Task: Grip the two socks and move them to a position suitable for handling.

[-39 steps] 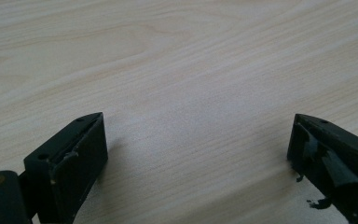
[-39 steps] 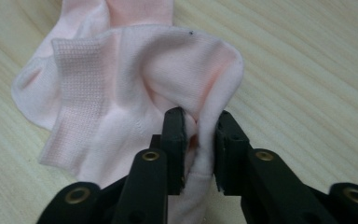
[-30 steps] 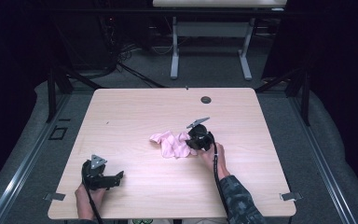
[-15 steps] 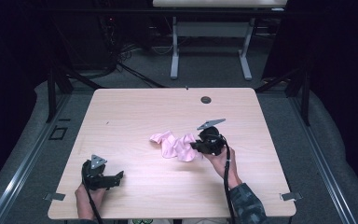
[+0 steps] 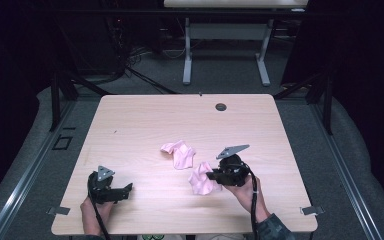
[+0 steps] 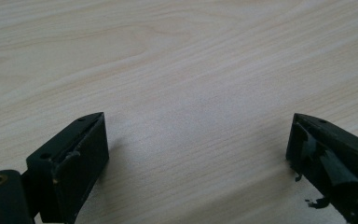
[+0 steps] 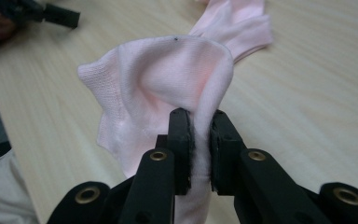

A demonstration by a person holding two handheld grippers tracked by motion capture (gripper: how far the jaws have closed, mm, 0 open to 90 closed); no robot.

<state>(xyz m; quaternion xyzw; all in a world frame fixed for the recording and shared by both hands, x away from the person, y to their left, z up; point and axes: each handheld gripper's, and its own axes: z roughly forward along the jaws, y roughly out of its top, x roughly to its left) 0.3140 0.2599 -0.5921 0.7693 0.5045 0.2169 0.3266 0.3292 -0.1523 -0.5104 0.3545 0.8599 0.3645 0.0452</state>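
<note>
1. High view: we note two pink socks on the light wood table [image 5: 145,120]. One pink sock [image 5: 180,152] lies crumpled near the table's middle; the other, the held sock [image 5: 201,179], sits just beside it toward the near edge, at the tip of the right gripper [image 5: 211,175].
2. Right gripper view: we see the right gripper [image 7: 199,122] with its jaws closed tight on a fold of the held sock [image 7: 158,88]; the fabric bulges up in a loop above the jaws and drapes down to the table. The free sock [image 7: 242,23] lies beyond it, touching or nearly so; we cannot tell which.
3. High view: the left gripper [image 5: 128,188] rests on the table near the front left corner, well apart from both socks, held by the person's left hand [image 5: 94,212].
4. Left gripper view: we record the left gripper [image 6: 196,140] with jaws spread wide, only bare wood grain between them, nothing grasped.
5. High view: a small dark round fitting [image 5: 221,106] sits near the table's far edge.
</note>
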